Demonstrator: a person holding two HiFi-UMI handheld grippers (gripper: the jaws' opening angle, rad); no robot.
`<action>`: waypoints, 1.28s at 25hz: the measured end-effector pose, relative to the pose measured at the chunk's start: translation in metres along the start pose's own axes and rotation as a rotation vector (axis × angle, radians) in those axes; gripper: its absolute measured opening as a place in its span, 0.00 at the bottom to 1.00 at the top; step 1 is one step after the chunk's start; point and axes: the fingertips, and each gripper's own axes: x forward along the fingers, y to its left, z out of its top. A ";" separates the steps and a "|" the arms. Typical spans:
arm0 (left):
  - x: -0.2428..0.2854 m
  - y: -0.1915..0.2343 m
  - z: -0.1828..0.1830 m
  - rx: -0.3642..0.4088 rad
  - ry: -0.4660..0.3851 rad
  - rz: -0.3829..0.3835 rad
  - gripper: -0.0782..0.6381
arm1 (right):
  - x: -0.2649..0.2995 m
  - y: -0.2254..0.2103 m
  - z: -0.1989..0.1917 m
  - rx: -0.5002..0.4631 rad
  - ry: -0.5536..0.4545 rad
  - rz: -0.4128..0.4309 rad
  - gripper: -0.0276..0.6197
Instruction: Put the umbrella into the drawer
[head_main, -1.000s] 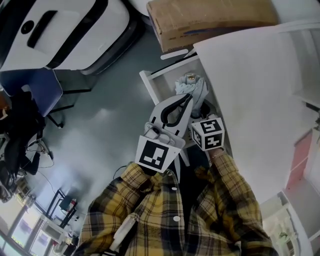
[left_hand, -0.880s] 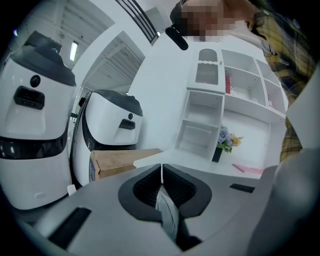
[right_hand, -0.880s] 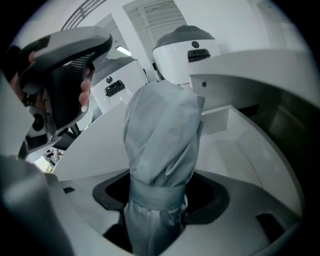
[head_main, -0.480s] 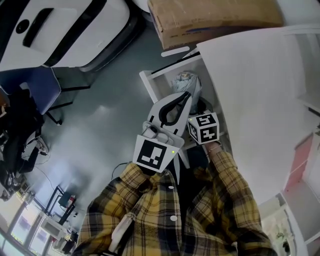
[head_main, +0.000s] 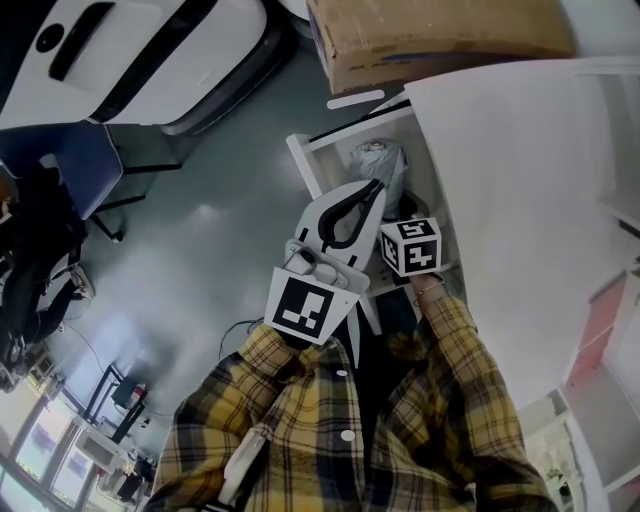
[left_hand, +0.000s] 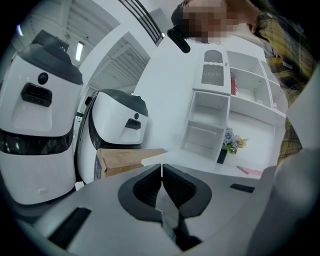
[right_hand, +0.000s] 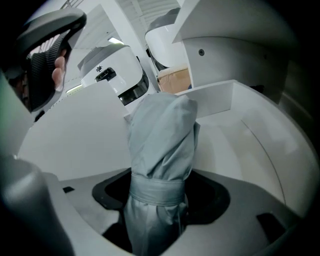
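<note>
- Right gripper (right_hand: 159, 196) pinches the folded grey umbrella (right_hand: 161, 131) at its strap band, with one jaw on each side of the cloth.
- Left gripper (left_hand: 161, 176) has its jaws pressed together and nothing is between them. It hangs at about nine o'clock from the right one and does no work at this moment.
- We judge that the step in hand is the lowering of the umbrella into the open white drawer (head_main: 301, 163). In the head view the bundle lies inside the drawer's outline, at twelve o'clock from the right gripper.
- We cannot tell if the umbrella touches the drawer bottom. The next move, in our opinion, is to bring it down until it rests, then open the jaws and draw back toward six o'clock without catching the cloth.
- Only the right gripper view shows the grip itself, because in the head view the marker cube (head_main: 412, 246) covers it.
- Only the head view shows the whole drawer, with the cardboard box (head_main: 430, 40) beyond it at twelve o'clock.
</note>
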 end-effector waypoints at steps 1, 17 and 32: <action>-0.001 0.001 0.001 0.000 -0.004 0.004 0.14 | 0.001 -0.002 0.000 0.007 0.003 -0.006 0.53; -0.011 0.000 0.001 0.010 -0.006 0.007 0.14 | 0.010 -0.006 -0.007 0.012 0.084 -0.045 0.53; -0.018 -0.004 0.010 0.016 -0.028 0.023 0.14 | -0.021 0.001 0.006 0.002 0.018 -0.077 0.53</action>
